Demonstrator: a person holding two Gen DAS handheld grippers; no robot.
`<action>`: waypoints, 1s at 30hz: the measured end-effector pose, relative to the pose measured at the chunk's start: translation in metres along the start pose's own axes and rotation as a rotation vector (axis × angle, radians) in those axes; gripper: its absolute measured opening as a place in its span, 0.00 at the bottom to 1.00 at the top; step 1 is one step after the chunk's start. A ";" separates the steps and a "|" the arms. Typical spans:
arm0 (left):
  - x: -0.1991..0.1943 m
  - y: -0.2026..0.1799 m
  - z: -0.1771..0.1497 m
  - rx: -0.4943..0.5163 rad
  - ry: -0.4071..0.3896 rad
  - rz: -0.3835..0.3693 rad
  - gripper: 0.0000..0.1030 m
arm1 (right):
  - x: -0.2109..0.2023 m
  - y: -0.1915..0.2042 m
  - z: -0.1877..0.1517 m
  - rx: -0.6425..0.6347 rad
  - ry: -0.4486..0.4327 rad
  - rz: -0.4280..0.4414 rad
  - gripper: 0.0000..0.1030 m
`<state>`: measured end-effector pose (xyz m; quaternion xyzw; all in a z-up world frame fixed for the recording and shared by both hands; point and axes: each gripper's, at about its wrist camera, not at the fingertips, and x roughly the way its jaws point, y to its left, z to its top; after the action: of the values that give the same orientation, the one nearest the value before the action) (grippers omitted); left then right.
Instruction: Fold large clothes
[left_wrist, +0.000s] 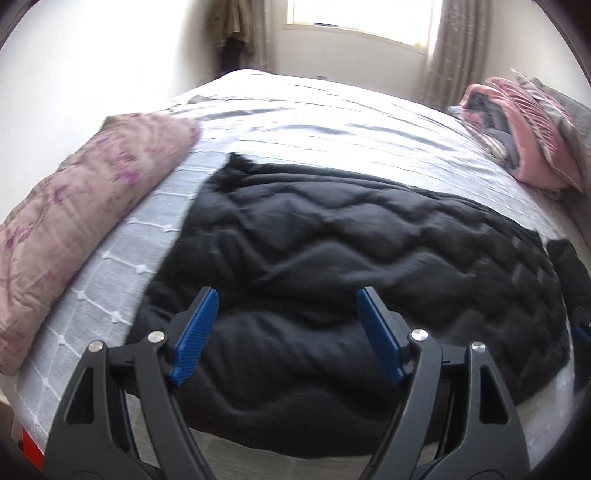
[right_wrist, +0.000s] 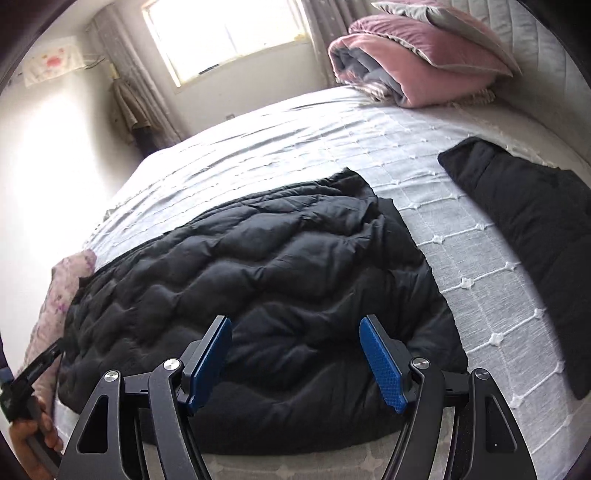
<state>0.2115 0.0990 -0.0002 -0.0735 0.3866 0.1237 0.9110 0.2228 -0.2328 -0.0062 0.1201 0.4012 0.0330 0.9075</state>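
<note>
— Both tongs, left gripper (left_wrist: 286, 295) and right gripper (right_wrist: 295, 325), gape wide, holding nothing.
— Beyond them, 1 black quilted coat (right_wrist: 258, 266) lies spread across the white bedspread (right_wrist: 480, 266), pink bedding (right_wrist: 424, 77) behind.

The jacket (left_wrist: 351, 240) at the centre of both views is black, quilted in wavy stitched rows. The bedspread (left_wrist: 122, 258) is pale grey-white with a white raised grid and small white knots at the crossings. At the left of the left view, the quilt (left_wrist: 74, 199) is dusty beige-pink with purple flower prints. At the upper right, the blanket (right_wrist: 424, 77) is pink with a grey lining. The garment (right_wrist: 528, 229) at the right of the right view is black. The curtains (left_wrist: 450, 62) are grey-beige. Both grippers have blue pads (left_wrist: 197, 325) on black frames.
</note>
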 end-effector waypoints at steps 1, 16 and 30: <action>-0.001 -0.005 0.000 0.012 -0.001 -0.005 0.76 | -0.005 -0.002 -0.004 0.020 0.000 0.008 0.71; 0.021 -0.131 -0.005 0.228 0.019 -0.099 0.76 | 0.027 -0.023 -0.017 0.169 0.129 0.096 0.78; 0.056 -0.142 0.040 0.240 0.078 0.029 0.76 | 0.024 -0.046 -0.013 0.265 0.149 0.189 0.78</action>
<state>0.3165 -0.0187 -0.0074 0.0371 0.4346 0.0868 0.8957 0.2275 -0.2713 -0.0431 0.2728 0.4551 0.0739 0.8444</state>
